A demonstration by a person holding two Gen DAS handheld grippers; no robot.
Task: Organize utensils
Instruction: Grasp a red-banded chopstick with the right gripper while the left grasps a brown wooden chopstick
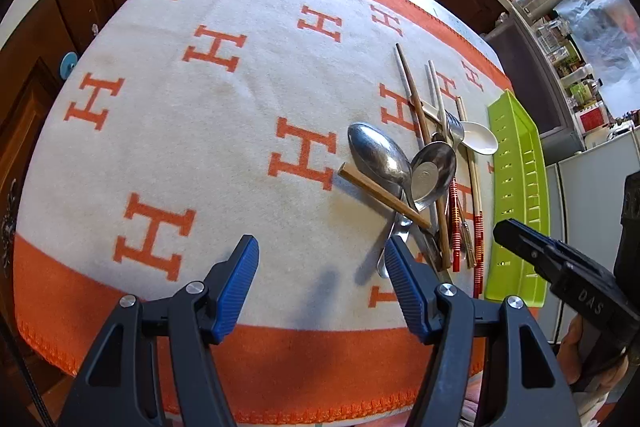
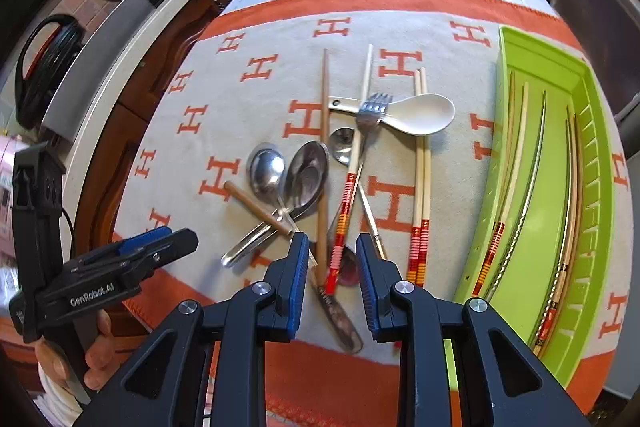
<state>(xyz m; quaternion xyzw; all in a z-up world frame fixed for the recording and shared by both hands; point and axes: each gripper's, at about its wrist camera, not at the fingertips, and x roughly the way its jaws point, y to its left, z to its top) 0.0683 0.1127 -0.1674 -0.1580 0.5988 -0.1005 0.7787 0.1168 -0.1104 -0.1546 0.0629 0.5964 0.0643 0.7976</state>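
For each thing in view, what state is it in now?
left gripper: open, empty
right gripper: open, above the red-banded chopstick
green tray: holds several chopsticks
white spoon: bowl up, under the fork
metal spoons: overlapping in the pile

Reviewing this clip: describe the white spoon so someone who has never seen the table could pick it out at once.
Start at the green tray along the right edge of the orange-and-cream H-patterned cloth. Left of it lies a heap of cutlery and chopsticks; the white spoon is at the heap's far end, bowl toward the tray, under the fork tines. It is the only white, non-metal spoon there.
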